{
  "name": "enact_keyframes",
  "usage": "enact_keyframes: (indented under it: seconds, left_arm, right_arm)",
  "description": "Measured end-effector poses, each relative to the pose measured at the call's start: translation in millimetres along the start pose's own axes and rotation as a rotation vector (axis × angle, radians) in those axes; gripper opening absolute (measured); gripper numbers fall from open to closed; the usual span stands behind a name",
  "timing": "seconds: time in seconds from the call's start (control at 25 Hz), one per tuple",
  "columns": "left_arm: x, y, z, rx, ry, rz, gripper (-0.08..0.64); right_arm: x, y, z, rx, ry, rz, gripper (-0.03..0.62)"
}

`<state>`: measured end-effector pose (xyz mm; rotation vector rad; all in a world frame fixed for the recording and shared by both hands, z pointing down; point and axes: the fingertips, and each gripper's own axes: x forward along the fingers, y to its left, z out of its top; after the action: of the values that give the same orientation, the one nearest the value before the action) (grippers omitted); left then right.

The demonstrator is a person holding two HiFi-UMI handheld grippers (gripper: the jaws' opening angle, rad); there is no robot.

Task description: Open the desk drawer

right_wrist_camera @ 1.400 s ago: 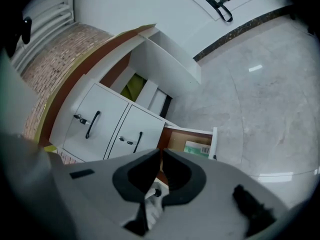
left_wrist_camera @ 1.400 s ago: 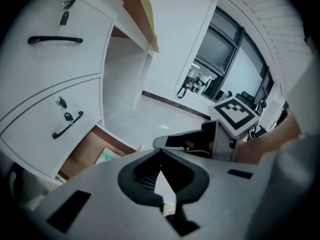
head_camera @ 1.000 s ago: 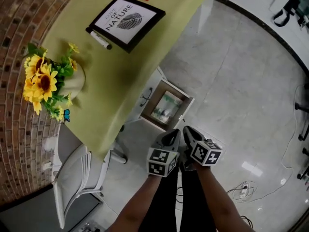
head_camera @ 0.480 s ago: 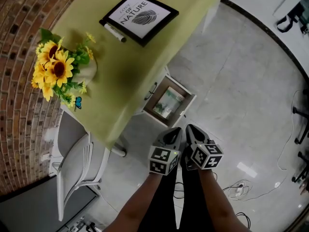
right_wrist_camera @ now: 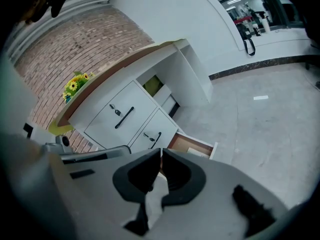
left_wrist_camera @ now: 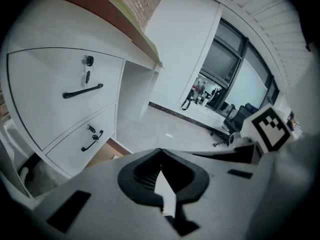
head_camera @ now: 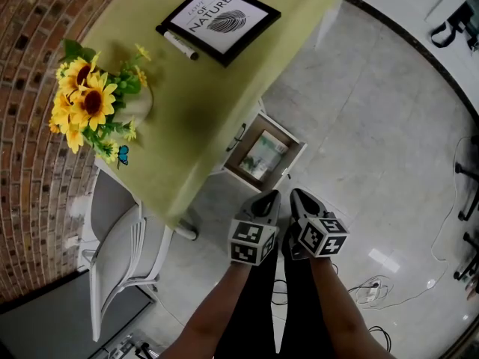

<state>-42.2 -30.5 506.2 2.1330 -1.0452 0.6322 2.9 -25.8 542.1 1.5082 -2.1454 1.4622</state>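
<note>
1. Nearest, the left gripper (head_camera: 269,197) and the right gripper (head_camera: 296,194) hang side by side above the floor. Each has its jaws pressed together on nothing.
2. Just beyond them at twelve o'clock, the bottom desk drawer (head_camera: 289,169) stands pulled out, touching neither gripper.
3. Farther off at eleven o'clock, the desk (head_camera: 209,88) carries sunflowers (head_camera: 90,107) and a framed print (head_camera: 218,22).

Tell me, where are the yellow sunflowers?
In the head view the sunflowers stand at the left on the green tablecloth, next to the brick wall, near the white chair.
</note>
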Motion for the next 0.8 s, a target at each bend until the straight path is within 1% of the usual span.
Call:
enact_keyframes:
  seconds: [0.2,0.48,0.64,0.8]
  left_arm:
    - [1,0,-1,-0.007,-0.003,-0.002,0.009]
    - [4,6,-6,-0.034,0.01,0.017,0.009]
    - [11,19,-10,-0.033,0.022,0.047,0.009]
    - [21,41,-17,-0.029,0.034,0.087,0.009]
  right_arm:
    - [2,0,0,0.014,-0.009,0.005,0.021]
    - [4,-1,5,0.056,-0.045,0.045,0.021]
    - [16,-4,6,0.087,-0.053,0.073,0.021]
    - [43,-9,0,0.116,-0.017,0.108,0.021]
